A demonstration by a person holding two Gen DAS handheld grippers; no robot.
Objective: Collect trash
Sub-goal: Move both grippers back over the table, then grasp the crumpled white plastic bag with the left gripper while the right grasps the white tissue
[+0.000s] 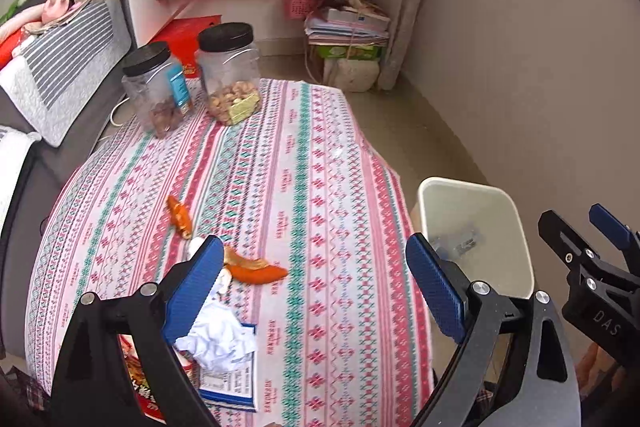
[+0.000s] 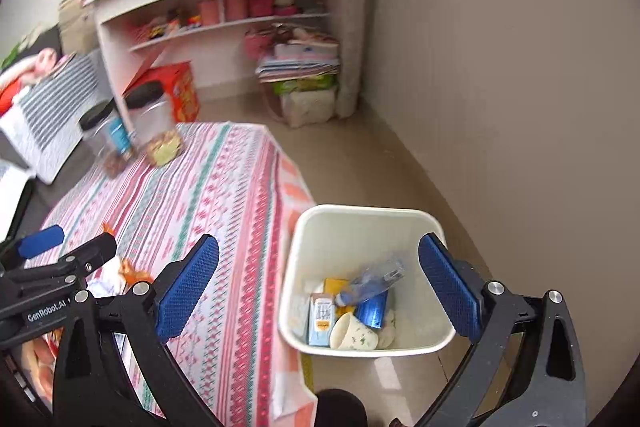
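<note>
Binned: my bin (image 2: 408, 217) held a bottle, cartons and a cup.
Outstanding: orange peels (image 1: 256, 269) and crumpled paper (image 1: 218, 341) lay on the surface (image 1: 320, 163).
Hand-held grippers: my left (image 1: 316, 283) and right (image 2: 320, 279) both stood apart, empty.

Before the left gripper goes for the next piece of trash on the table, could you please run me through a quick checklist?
1. Left gripper empty, jaws apart: ok.
2. Right gripper empty, jaws apart, over the bin: ok.
3. Trash left on the table: crumpled paper and orange peels: ok.
4. Paper free to lift: it sits on a leaflet and touches the left jaw; whether it is caught, cannot tell.
5. Bin has room: only the bottom is covered: ok.
6. Jars far from the path: ok.
</note>
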